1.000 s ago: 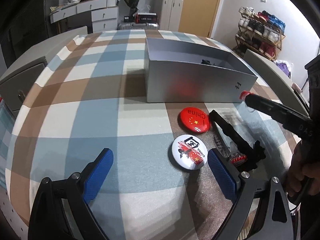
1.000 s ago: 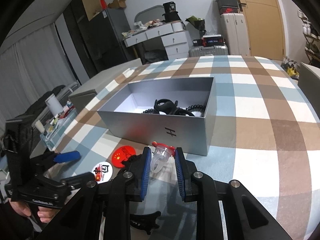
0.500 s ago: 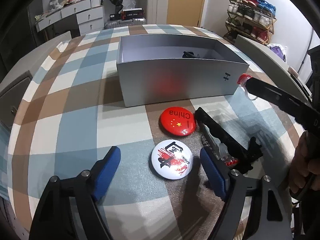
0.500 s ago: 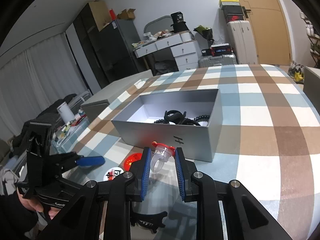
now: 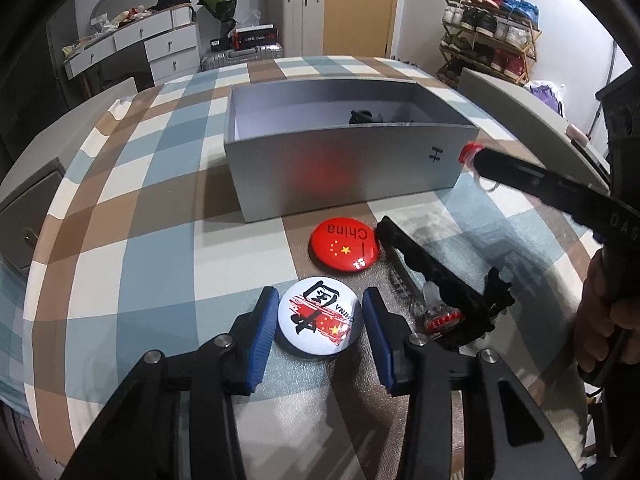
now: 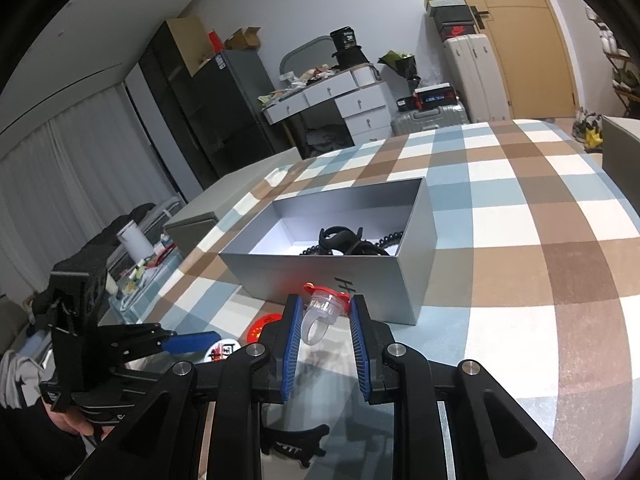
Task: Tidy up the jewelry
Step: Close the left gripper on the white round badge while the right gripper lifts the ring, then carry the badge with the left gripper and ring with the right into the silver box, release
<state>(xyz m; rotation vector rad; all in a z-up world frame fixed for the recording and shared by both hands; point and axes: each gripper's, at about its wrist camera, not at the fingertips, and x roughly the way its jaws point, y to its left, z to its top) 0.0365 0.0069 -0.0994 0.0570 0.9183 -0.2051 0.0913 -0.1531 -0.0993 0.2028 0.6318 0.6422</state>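
Left tongs point(image 5: 320, 322) black with ribbed blue pads point(image 5: 262, 334) and silver screws; right tongs point(image 6: 326, 332) alike; grey sleeve point(image 6: 12, 380).

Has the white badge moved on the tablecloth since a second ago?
No. The white badge sits just below the red badge, as before. The left gripper has been closing, its blue pads now flanking the badge.

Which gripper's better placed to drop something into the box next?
Right. The right gripper already holds the clear ring, just short of the box. The left gripper has just been closing around the white badge, still on the table.
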